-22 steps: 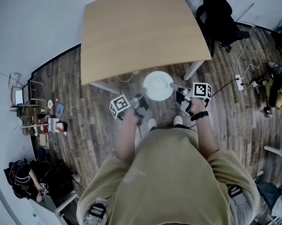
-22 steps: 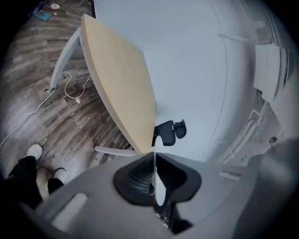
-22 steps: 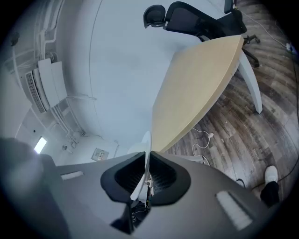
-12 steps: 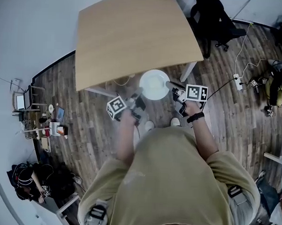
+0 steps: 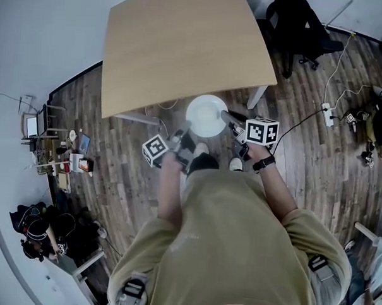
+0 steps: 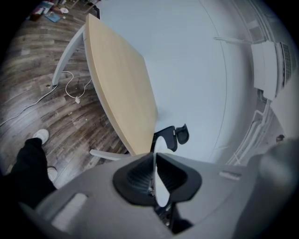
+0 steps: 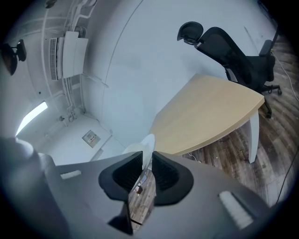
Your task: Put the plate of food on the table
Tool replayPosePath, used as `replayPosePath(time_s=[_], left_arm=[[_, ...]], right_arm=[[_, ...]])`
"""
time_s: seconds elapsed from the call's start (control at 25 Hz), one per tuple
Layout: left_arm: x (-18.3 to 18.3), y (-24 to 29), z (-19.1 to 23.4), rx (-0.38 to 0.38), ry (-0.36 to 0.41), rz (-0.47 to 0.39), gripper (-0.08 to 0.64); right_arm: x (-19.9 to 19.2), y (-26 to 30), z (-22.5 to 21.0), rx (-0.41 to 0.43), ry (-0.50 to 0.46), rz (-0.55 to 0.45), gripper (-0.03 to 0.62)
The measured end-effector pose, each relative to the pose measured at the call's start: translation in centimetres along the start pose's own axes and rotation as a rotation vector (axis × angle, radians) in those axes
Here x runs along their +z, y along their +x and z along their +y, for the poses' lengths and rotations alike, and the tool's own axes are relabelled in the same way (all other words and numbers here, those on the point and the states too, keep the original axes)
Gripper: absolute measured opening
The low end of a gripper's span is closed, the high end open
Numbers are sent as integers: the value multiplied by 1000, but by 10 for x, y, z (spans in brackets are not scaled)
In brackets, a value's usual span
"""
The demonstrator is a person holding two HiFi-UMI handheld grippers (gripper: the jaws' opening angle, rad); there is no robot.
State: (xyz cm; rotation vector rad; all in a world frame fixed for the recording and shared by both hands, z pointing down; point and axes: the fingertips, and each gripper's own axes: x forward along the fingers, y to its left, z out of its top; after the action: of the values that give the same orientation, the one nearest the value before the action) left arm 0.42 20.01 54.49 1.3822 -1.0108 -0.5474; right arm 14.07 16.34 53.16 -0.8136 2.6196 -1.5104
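Observation:
A white round plate (image 5: 205,116) hangs level over the floor, just short of the near edge of the light wooden table (image 5: 183,47). I can make out no food on it. My left gripper (image 5: 188,126) is shut on its left rim. My right gripper (image 5: 227,116) is shut on its right rim. In the left gripper view the rim (image 6: 158,186) shows edge-on between the jaws of the left gripper (image 6: 154,179), with the table (image 6: 121,84) ahead. In the right gripper view the rim (image 7: 147,145) rises from the right gripper (image 7: 144,169), the table (image 7: 210,112) beyond.
A black office chair (image 5: 298,20) stands at the table's far right corner. A power strip and cables (image 5: 325,113) lie on the wooden floor to the right. A cluttered shelf (image 5: 58,162) stands left, and another person (image 5: 35,237) sits at lower left. A white cable (image 6: 74,91) trails under the table.
Both grippers and the plate have drifted slightly left and stay close to the table's near edge. The hold on the plate is the same.

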Motion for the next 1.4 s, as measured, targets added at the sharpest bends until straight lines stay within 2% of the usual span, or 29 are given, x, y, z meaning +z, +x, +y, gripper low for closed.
replayPosePath(time_s=[0.16,0.36,0.68,1.0,1.24,1.4], left_arm=[[12,14,12,18,3,10,20],[43,52,24,34,-9,30,20],[130,106,26,49,40,69,20],[210,136,37,51,32,61,20],[255,159,33,33,93,86,18],[272,181,28,68,172,128,20]], right_arm=[[4,14,-13,0,6,-23,69],[26,47,-39,-40,-23,-54,69],[83,127,-56,-119,-80,-65,71],[118,211,-68,-186,-100,-36,74],[144,251,-78,-218,-105,-57,74],[163,264,-88,-225,-98,-53,74]])
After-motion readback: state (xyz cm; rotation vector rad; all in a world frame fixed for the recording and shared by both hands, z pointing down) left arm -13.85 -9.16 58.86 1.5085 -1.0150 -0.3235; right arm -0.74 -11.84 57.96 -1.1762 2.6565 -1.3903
